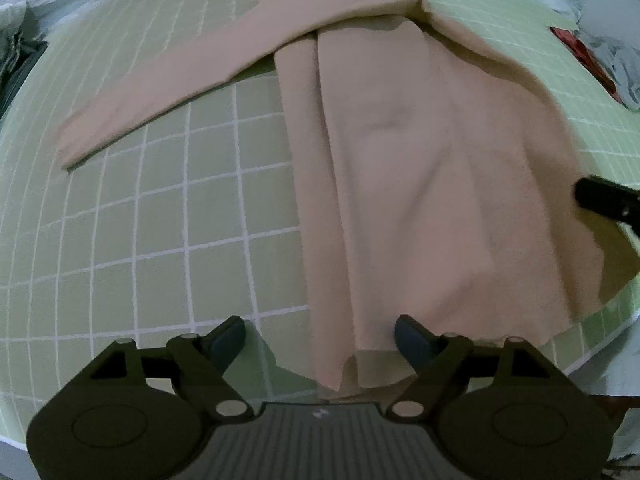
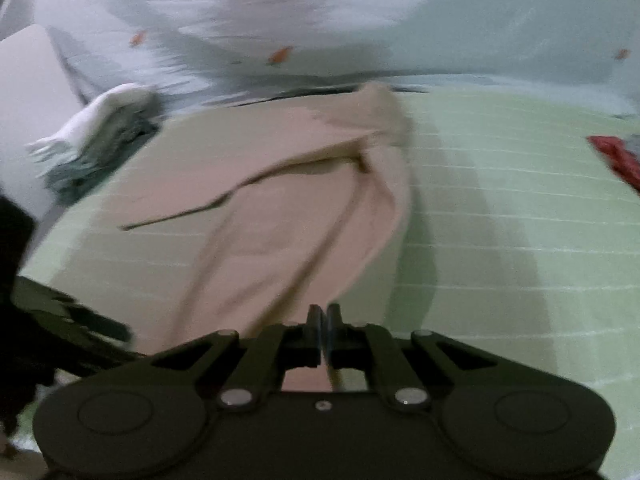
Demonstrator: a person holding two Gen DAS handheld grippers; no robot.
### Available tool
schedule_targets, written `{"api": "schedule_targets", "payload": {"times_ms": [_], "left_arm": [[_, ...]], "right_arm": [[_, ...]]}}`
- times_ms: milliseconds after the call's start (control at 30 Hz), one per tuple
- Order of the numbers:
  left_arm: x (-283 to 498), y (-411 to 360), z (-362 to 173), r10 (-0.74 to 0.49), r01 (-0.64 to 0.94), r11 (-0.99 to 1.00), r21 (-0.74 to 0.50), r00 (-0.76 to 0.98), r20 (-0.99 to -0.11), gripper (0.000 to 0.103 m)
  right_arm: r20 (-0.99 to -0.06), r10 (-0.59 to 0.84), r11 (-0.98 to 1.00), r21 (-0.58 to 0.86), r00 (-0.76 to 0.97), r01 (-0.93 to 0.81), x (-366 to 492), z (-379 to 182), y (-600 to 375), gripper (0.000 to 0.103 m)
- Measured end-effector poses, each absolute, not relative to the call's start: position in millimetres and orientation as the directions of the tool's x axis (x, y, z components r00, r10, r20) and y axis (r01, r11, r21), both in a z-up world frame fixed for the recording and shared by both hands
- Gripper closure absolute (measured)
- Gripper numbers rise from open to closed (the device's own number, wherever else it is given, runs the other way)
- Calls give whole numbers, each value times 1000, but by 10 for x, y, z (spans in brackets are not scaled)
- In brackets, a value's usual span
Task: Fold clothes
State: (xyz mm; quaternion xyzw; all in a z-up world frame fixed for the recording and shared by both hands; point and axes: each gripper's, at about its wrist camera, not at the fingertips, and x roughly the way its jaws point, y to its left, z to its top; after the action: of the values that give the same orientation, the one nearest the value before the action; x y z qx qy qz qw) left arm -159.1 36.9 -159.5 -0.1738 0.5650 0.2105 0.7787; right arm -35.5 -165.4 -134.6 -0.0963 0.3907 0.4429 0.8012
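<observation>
A beige long-sleeved garment lies on a green gridded mat, its right side folded over the middle and one sleeve stretched out to the left. My left gripper is open, its jaws on either side of the garment's near hem, nothing held. My right gripper is shut on the beige garment, pinching its near edge and lifting the fabric off the mat; the view is blurred. The right gripper's finger shows at the right edge of the left wrist view.
A red cloth and a grey cloth lie at the mat's far right; the red one also shows in the right wrist view. A white and grey clothes pile sits at the far left. Light bedding lies beyond the mat.
</observation>
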Motion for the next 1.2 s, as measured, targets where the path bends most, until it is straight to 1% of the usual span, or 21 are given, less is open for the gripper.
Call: {"api": "schedule_targets", "payload": {"times_ms": [100, 167, 267, 367, 433, 467, 567, 600, 733, 800, 833, 867, 933, 1000, 1200], "left_arm": [[-1619, 371, -1607, 128, -530, 847, -39, 275, -953, 17], [-1628, 373, -1613, 127, -531, 846, -41, 277, -952, 16], [-1634, 374, -1620, 128, -531, 846, -43, 280, -952, 14], [-1641, 373, -1625, 128, -532, 846, -44, 282, -951, 13], [-1645, 374, -1630, 129, -534, 844, -44, 282, -951, 12], [-1645, 375, -1631, 128, -536, 843, -45, 281, -951, 11], [-1652, 347, -1615, 126, -540, 841, -44, 274, -953, 8], [-1653, 339, -1609, 125, -541, 840, -44, 272, -954, 8], [-1684, 373, -1564, 110, -549, 834, -57, 266, -958, 8], [-1745, 442, -1497, 118, -569, 820, -61, 273, -955, 8], [-1783, 494, -1454, 126, -583, 810, -64, 279, -952, 8], [-1830, 576, -1402, 135, -604, 794, -70, 289, -948, 8], [-1920, 768, -1306, 157, -646, 759, -84, 307, -938, 8], [-1995, 1025, -1244, 192, -701, 708, -89, 312, -930, 8], [-2127, 1806, -1188, 305, -827, 560, -45, 256, -917, 8]], "right_arm": [[-717, 655, 530, 211, 238, -821, -436, -1431, -1491, 100], [-737, 643, 512, 214, 207, -832, -462, -1524, -1382, 100], [-772, 612, 531, 242, 170, -812, -430, -1697, -1294, 99], [-786, 606, 557, 307, 125, -771, -387, -1841, -1311, 96], [-775, 623, 559, 342, 110, -755, -395, -1850, -1360, 88], [-772, 628, 557, 356, 100, -750, -408, -1850, -1378, 86], [-763, 643, 543, 395, 65, -741, -432, -1842, -1420, 73], [-760, 648, 540, 411, 51, -734, -425, -1835, -1433, 67], [-763, 645, 558, 427, 48, -712, -381, -1761, -1481, 53], [-760, 644, 569, 394, 93, -721, -368, -1673, -1482, 34], [-751, 649, 574, 379, 121, -725, -347, -1612, -1482, 29], [-740, 657, 578, 370, 146, -727, -316, -1554, -1472, 21], [-717, 669, 589, 353, 194, -727, -239, -1461, -1431, 10], [-696, 677, 604, 339, 240, -722, -147, -1389, -1373, 4], [-674, 658, 664, 308, 337, -681, 270, -1355, -1054, 4]]}}
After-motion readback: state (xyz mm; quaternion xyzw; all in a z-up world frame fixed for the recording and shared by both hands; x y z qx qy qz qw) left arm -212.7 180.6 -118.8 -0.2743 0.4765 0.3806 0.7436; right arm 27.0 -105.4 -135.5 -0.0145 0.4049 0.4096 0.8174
